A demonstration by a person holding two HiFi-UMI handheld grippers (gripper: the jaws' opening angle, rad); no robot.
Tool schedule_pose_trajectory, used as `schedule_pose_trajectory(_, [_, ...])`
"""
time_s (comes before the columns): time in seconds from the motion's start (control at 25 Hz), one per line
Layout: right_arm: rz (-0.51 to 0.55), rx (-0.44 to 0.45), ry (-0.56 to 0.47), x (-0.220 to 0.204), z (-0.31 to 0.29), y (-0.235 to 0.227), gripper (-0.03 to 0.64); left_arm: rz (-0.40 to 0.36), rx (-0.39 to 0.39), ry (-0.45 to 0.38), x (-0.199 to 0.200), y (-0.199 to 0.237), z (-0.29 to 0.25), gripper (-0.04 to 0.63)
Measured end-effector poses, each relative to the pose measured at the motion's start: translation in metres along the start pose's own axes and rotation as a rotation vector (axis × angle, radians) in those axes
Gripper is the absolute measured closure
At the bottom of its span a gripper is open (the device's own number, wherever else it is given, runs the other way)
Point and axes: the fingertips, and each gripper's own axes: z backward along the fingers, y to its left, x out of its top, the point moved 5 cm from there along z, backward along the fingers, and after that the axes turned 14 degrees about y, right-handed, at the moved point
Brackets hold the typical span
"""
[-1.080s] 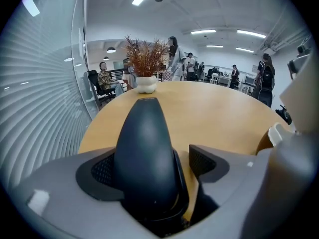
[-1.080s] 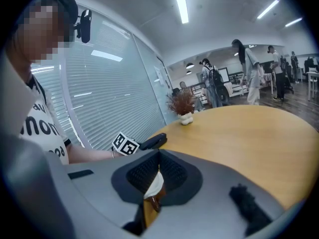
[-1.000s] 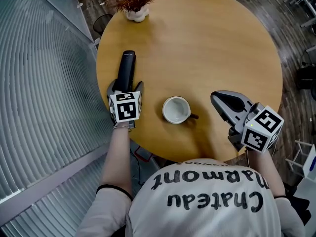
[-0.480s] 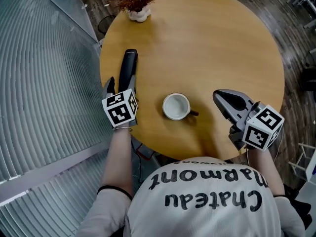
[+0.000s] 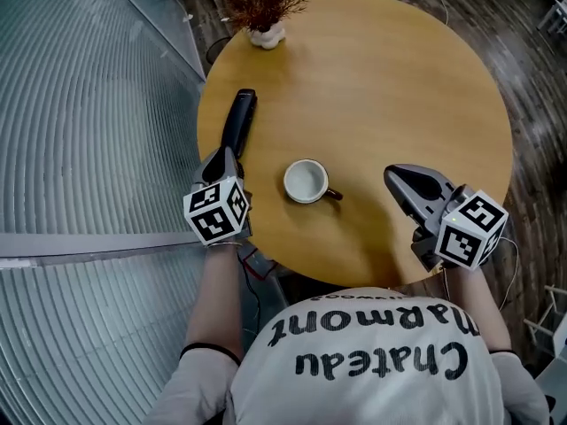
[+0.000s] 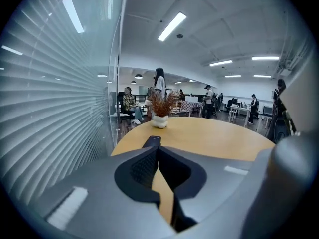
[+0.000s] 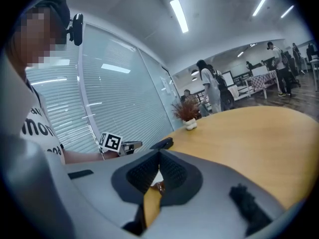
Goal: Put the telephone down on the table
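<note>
The black telephone lies flat on the round wooden table, near its left edge, pointing away from me. It shows as a dark tip just past the jaws in the left gripper view. My left gripper sits right behind the phone's near end, shut and with nothing between its pads. My right gripper hovers over the table's near right side, shut and empty. From there the telephone appears far off to the left.
A white cup with a brown handle stands mid-table between the grippers. A dried plant in a white pot sits at the table's far left edge. A ribbed glass wall runs close along the left.
The left gripper's jaws, open around the phone's near end a second ago, have pulled back toward me and closed empty. The telephone stays on the table. The right gripper has not moved.
</note>
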Motion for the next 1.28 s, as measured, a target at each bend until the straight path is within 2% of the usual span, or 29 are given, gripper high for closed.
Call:
schedule_pose_trajectory(0.16, [-0.008,-0.026,0.012,-0.023,0.045,-0.008,0.602,0.081,0.016,0.000,-0.014,-0.039,0.033,0.584])
schedule_pose_trajectory(0.28, [-0.033,-0.045,0.014,-0.039,0.077,-0.015,0.601,0.080,0.011,0.038,-0.029,-0.082,0.055,0.584])
schedule_pose_trajectory(0.44, [-0.034,-0.018,-0.018,-0.050,0.103,-0.014,0.602,-0.001,-0.097,0.008,-0.036,-0.136,0.093,0.584])
schedule_pose_trajectory(0.68, [0.001,0.077,-0.087,-0.063,0.136,0.005,0.603,0.015,-0.191,-0.075,-0.054,-0.189,0.166,0.586])
schedule_pose_trajectory(0.8, [0.049,0.087,-0.078,-0.071,0.148,0.016,0.601,0.025,-0.177,-0.096,-0.072,-0.210,0.196,0.585])
schedule_pose_trajectory(0.92, [0.050,0.135,-0.082,-0.076,0.157,0.024,0.602,0.036,-0.141,-0.086,-0.094,-0.224,0.217,0.586])
schedule_pose_trajectory(1.28, [0.051,0.157,-0.049,-0.101,0.177,0.042,0.602,0.038,-0.144,-0.049,-0.139,-0.258,0.264,0.586])
